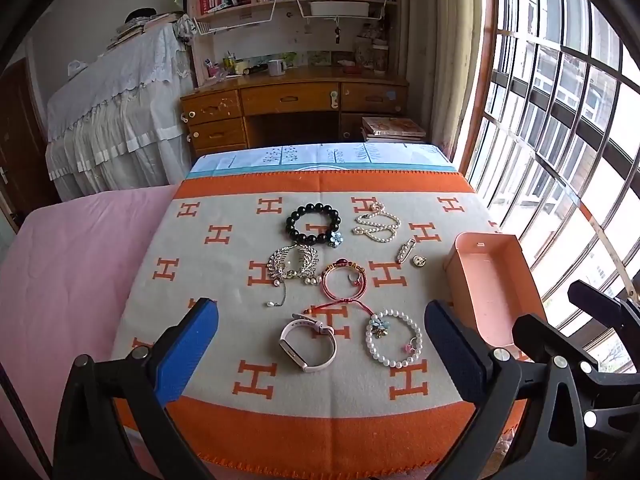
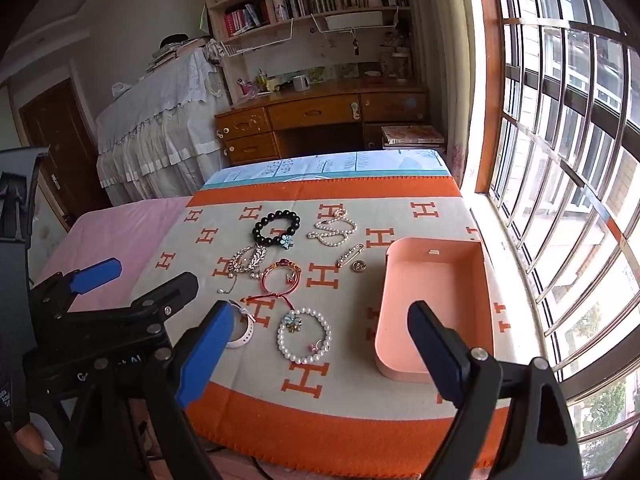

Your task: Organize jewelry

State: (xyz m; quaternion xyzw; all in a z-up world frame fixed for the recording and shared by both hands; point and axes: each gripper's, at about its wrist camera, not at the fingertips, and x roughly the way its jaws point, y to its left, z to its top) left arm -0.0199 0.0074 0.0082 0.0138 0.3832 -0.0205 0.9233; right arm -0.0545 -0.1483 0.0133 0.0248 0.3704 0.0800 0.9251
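Jewelry lies on an orange and cream H-pattern blanket (image 1: 360, 392): a black bead bracelet (image 1: 313, 224), a pearl necklace (image 1: 378, 224), a silver leaf brooch (image 1: 292, 266), a red bangle (image 1: 344, 282), a pink watch (image 1: 308, 346) and a white pearl bracelet (image 1: 394, 338). An open, empty pink box (image 2: 436, 308) stands at the right. My left gripper (image 1: 320, 356) is open above the watch. My right gripper (image 2: 320, 354) is open over the pearl bracelet (image 2: 305, 335), beside the box. Both are empty.
A pin (image 1: 406, 250) and a small round charm (image 1: 419, 260) lie near the box. A pink bed surface (image 1: 72, 280) lies to the left, a wooden desk (image 1: 292, 100) behind, and a barred window (image 1: 560, 140) to the right.
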